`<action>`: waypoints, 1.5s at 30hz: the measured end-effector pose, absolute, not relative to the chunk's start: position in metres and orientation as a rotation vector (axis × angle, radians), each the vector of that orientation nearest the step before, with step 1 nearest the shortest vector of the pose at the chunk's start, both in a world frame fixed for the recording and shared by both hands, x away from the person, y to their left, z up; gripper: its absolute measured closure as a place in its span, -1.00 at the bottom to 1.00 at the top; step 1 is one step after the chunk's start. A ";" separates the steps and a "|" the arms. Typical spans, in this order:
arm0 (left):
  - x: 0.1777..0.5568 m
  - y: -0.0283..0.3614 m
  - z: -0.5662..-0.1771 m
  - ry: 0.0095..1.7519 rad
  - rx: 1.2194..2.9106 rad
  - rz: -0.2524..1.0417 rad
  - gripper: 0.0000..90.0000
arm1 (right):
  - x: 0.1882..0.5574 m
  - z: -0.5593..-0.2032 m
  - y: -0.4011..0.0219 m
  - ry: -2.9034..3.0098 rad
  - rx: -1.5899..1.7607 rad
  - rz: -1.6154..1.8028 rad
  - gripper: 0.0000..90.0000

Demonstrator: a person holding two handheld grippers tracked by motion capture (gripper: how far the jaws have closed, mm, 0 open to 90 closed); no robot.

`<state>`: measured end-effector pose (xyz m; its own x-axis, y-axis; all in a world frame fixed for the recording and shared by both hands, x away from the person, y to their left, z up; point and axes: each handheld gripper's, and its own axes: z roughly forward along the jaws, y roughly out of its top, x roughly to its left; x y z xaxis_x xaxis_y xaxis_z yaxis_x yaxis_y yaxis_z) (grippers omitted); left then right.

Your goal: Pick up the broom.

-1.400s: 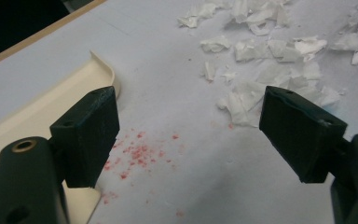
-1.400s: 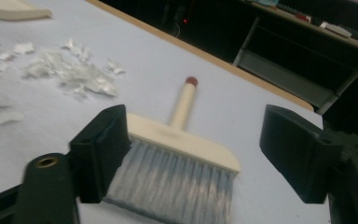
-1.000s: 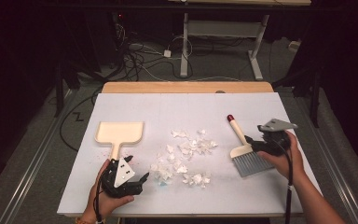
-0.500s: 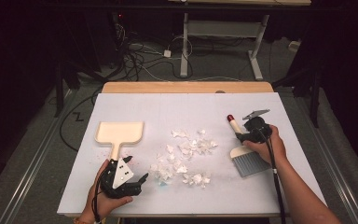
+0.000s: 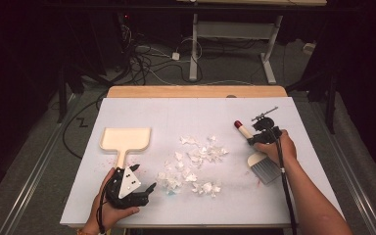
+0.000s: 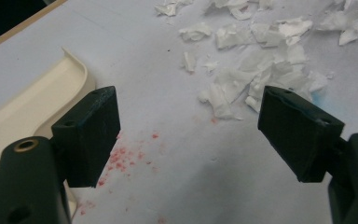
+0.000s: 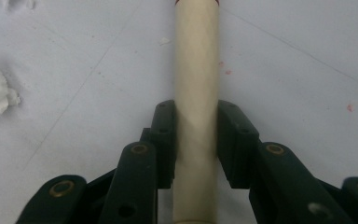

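White paper scraps (image 5: 196,164) lie scattered across the middle of the table (image 5: 186,110) in the high view — not one of them gathered yet, so the sweeping itself hasn't begun. Out on my right, my right gripper (image 5: 256,138) has just closed onto the handle of the brush (image 5: 254,155), bristles pointing back toward me and flat on the table, the red tip of the handle pointing away. On my left, the cream dustpan (image 5: 126,138) sits empty, its handle pointing at my left gripper (image 5: 147,191), which rests near the table's front edge, close to that handle but not touching it. Now the left gripper view: my jaws stand spread wide with nothing between them, bare table and a few red specks below, the dustpan's (image 6: 37,100) rim just past the left-hand jaw and the paper scraps (image 6: 256,70) lying ahead toward the right. So the pan still has to be picked up. Over to the right gripper view — here the pale brush handle (image 7: 196,93) runs straight up between my two jaws, and both pads (image 7: 164,140) press on its sides, a firm pinch. As I judge it, the first step is done: brush in hand. What's left is nearly everything — grab the dustpan, set it by the pile, sweep the scraps in.
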<state>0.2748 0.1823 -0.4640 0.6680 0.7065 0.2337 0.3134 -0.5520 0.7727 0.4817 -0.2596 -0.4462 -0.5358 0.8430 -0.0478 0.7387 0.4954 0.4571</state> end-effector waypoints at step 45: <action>0.291 -0.007 -0.410 0.489 2.039 0.373 -0.48 | 0.350 -0.350 -0.240 2.037 0.958 1.320 0.58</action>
<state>0.2912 -0.0070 -0.4102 0.8723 0.4850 0.0621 0.1880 -0.4499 0.8731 0.3504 -0.2402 -0.3496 -0.6104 0.7905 -0.0505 0.2769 0.2727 0.9214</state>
